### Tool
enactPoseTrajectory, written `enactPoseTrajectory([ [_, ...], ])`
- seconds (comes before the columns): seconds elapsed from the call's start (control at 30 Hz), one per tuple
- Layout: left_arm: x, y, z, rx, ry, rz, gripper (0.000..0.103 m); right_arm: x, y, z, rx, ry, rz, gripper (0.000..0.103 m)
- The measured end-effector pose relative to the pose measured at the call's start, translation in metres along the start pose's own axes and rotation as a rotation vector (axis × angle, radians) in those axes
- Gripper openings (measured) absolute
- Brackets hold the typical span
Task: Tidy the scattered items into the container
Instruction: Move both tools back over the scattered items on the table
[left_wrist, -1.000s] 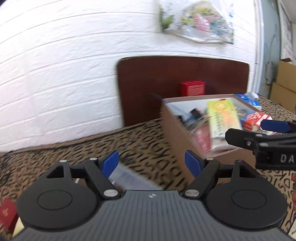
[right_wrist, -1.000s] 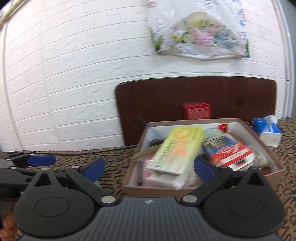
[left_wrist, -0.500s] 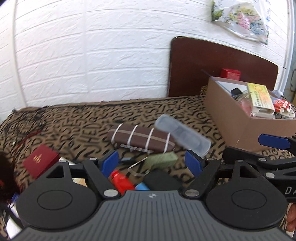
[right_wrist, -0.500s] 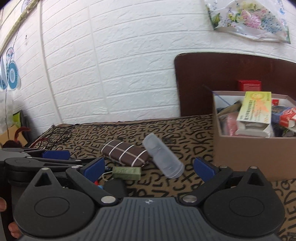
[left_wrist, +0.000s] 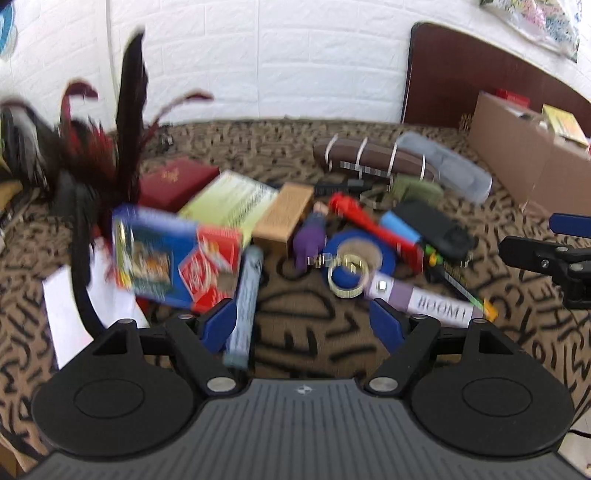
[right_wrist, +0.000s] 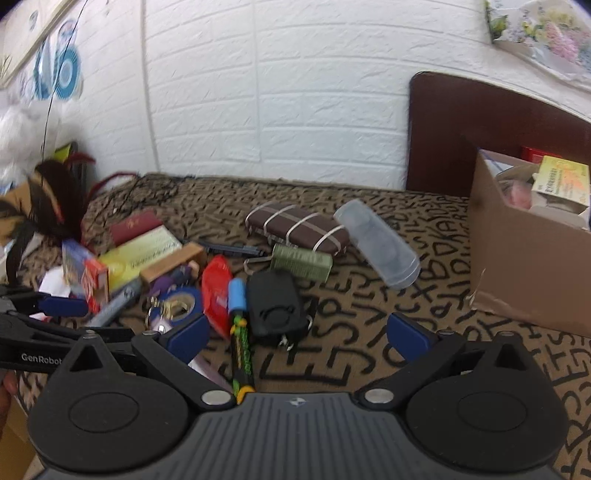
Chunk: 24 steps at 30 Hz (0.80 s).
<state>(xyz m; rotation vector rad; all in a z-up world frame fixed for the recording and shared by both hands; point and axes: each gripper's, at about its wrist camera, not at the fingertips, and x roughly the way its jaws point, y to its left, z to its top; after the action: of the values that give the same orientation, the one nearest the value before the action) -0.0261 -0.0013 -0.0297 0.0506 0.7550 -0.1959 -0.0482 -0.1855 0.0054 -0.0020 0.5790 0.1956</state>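
Clutter (left_wrist: 332, 236) now ahead (box (right_wrist: 524, 258) aside)

A surface draped in a leopard-and-letter-print cloth (right_wrist: 362, 354) carried scattered clutter: a brown striped case (right_wrist: 297, 227) beside a clear plastic case (right_wrist: 376, 247), a black pouch (right_wrist: 275, 308), a blue tape roll (left_wrist: 356, 258) and boxes at left, with a cardboard box (right_wrist: 524, 266) at far right.

I see a tan cloth (right_wrist: 369, 266) with black lettering across the frame's middle. At centre, a brown case (right_wrist: 297, 227) has white stripes; at right sits a brown box (right_wrist: 524, 273).
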Motion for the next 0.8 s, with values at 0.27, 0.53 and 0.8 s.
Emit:
enactPoseTrajectory([
  [0.27,0.009,-0.038,0.015,-0.005,0.019,-0.071,0.082,-0.003,-0.012,0.000,0.024,-0.008,-0.049,0.103],
  [0.53,0.040,-0.044,0.020,-0.045,0.070,0.118,0.083,-0.004,-0.032,-0.003,0.092,-0.012,-0.071,0.103],
  [0.8,0.035,-0.008,0.008,-0.050,0.027,0.077,0.090,0.034,-0.020,0.001,-0.080,-0.011,-0.016,0.103],
])
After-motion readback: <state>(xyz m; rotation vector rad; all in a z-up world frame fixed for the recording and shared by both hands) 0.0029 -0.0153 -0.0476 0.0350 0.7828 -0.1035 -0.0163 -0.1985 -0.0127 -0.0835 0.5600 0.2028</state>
